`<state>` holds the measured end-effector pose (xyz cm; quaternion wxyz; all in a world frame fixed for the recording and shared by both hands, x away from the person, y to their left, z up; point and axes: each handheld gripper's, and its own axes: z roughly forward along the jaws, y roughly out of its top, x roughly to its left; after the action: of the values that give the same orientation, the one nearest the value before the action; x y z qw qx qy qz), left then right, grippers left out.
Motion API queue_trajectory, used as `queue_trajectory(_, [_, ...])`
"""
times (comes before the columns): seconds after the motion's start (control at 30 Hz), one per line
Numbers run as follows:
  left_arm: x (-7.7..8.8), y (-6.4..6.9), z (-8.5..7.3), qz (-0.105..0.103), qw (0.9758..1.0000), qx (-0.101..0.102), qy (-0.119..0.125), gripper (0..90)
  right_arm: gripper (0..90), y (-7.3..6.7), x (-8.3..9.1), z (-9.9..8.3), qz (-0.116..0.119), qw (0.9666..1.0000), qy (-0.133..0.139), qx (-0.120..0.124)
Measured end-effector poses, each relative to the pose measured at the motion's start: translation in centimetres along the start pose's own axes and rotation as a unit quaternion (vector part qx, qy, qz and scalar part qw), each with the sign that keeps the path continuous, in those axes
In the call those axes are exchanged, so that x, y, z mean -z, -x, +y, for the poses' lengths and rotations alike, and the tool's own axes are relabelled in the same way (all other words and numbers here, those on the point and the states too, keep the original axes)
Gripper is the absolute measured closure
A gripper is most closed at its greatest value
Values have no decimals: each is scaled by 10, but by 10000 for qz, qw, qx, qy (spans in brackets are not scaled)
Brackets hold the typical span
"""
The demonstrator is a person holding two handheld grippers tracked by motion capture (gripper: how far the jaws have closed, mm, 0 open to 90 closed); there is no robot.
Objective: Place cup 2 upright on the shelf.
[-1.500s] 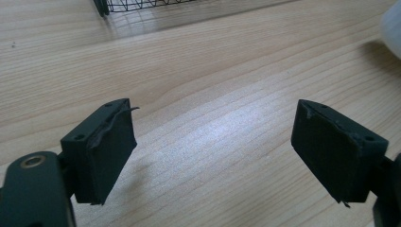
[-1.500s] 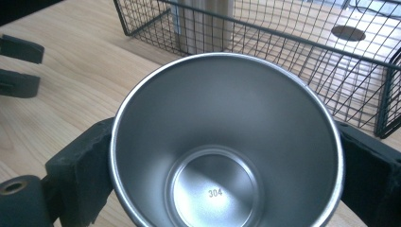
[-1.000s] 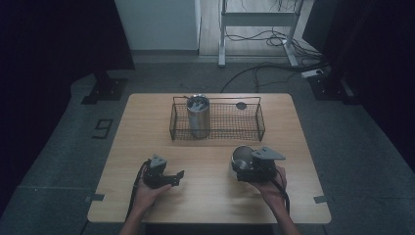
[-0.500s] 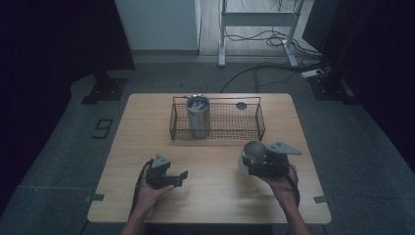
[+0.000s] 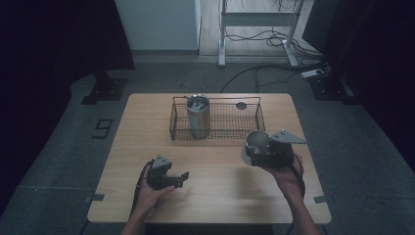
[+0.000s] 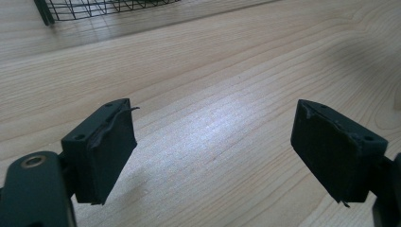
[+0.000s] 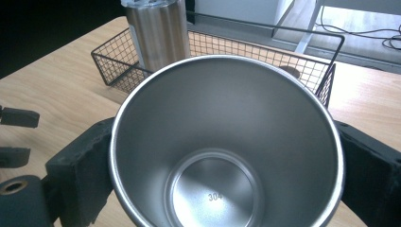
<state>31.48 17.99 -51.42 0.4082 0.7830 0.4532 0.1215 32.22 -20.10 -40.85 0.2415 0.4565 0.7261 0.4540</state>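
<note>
A: Starting at the right claw (image 7: 222,156): clamped or loose?

B: Clamped. Black pads (image 7: 80,175) pressed on either side of the steel cup (image 7: 227,142), just under its rim. Mouth of the cup turned straight toward the claw's camera, bare inside, "304" stamped on the bottom.

A: And from above?

B: Same right claw (image 5: 254,152) with the steel cup (image 5: 255,142) at its tip, held in the right hand (image 5: 286,171) over the right half of the worktop (image 5: 215,200). Cup tipped on its side, near the front right corner of the wire basket (image 5: 215,128), apart from it.

A: Left claw?

B: Jaws apart, nothing between them. Left claw (image 6: 213,146) low over bare wood, a corner of the basket mesh far off at the top of its view. From above, left claw (image 5: 181,177) near the front left of the worktop, cradled in the left hand (image 5: 149,193), pointing toward the right, well apart from the cup.

A: Farther out?

B: Basket along the far middle of the worktop. Tall metal tumbler (image 5: 198,116) upright in its left part, small dark disc (image 5: 241,105) flat toward its right part.
</note>
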Motion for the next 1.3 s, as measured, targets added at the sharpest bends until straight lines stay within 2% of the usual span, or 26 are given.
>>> queue_trajectory(0.33, [0, -1, -1, 9, 10000, 27, -20, 147, 59, 6, -4, 14, 25, 10000, 30, -43])
queue_trajectory(0.47, [0, -1, -1, -2, 10000, 24, -29, 147, 58, 7, -4, 23, -56, 9999, 56, -81])
queue_trajectory(1.3, [3, -4, -1, -21, 10000, 77, 15, 147, 59, 16, -17, 58, 110, 9999, 96, 72])
